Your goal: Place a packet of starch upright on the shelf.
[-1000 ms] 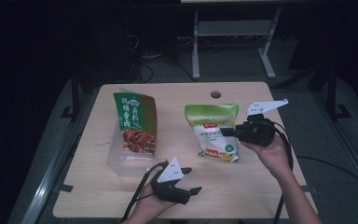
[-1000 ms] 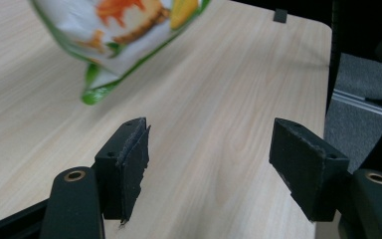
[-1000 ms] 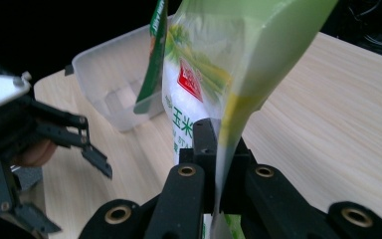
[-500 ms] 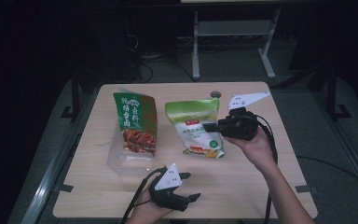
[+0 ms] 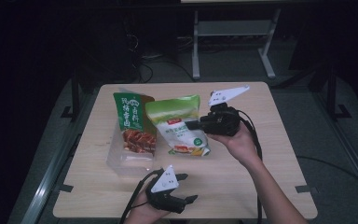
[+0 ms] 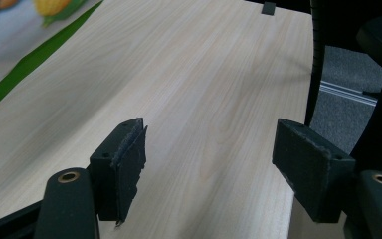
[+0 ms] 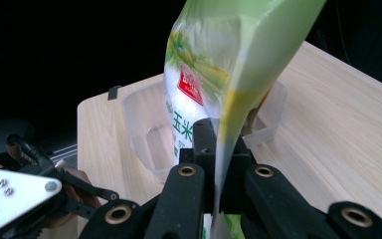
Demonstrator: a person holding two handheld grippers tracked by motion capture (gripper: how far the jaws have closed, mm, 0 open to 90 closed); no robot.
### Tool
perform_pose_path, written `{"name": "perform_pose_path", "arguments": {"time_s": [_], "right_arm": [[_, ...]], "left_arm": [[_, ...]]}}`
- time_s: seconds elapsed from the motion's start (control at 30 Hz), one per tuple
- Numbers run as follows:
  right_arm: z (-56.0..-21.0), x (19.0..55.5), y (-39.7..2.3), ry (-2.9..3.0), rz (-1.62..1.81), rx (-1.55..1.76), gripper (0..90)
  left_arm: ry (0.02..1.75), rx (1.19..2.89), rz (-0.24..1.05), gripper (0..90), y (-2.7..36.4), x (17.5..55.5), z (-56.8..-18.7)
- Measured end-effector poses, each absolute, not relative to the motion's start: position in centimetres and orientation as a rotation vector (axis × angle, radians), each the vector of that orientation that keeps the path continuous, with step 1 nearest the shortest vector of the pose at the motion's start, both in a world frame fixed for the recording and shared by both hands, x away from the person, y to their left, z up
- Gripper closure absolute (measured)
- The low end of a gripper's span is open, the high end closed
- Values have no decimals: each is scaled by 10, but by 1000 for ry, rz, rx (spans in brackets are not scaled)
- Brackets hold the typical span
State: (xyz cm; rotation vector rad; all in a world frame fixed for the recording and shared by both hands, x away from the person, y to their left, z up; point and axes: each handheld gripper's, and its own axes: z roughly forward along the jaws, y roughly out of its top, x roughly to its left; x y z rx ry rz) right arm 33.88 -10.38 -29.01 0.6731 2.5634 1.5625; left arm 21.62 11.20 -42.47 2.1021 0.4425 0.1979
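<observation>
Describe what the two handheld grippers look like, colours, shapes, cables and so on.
Both grippers, left gripper and right gripper, are black, each topped by a pale grey three-cornered plate with small screws. The jaws end in blocky black pads, frayed at the edges, on arms with brass-coloured pivot bushings. A black cable trails from each. Forearms are bare, no sleeves.

Glossy plastic-film pouch point(image 7: 219, 64), clear smooth plastic tub point(image 7: 144, 134), matt pale wood-grain counter point(image 6: 214, 84), rough black pads point(image 6: 129, 164).
</observation>
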Motion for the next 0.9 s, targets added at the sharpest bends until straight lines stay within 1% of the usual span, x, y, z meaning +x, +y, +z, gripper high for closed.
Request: {"name": "perform_pose_path", "arguments": {"time_s": [0.33, 0.43, 0.9], "right_arm": [[-283, 343, -77, 2583, 1576, 607, 889], [-282, 344, -68, 2589, 1587, 583, 889], [-283, 349, -31, 2612, 1646, 534, 890]], "left_arm": [[429, 2104, 215, 287, 116, 214, -424], [444, 2086, 194, 282, 117, 212, -424], [435, 2090, 232, 272, 126, 208, -422]]}}
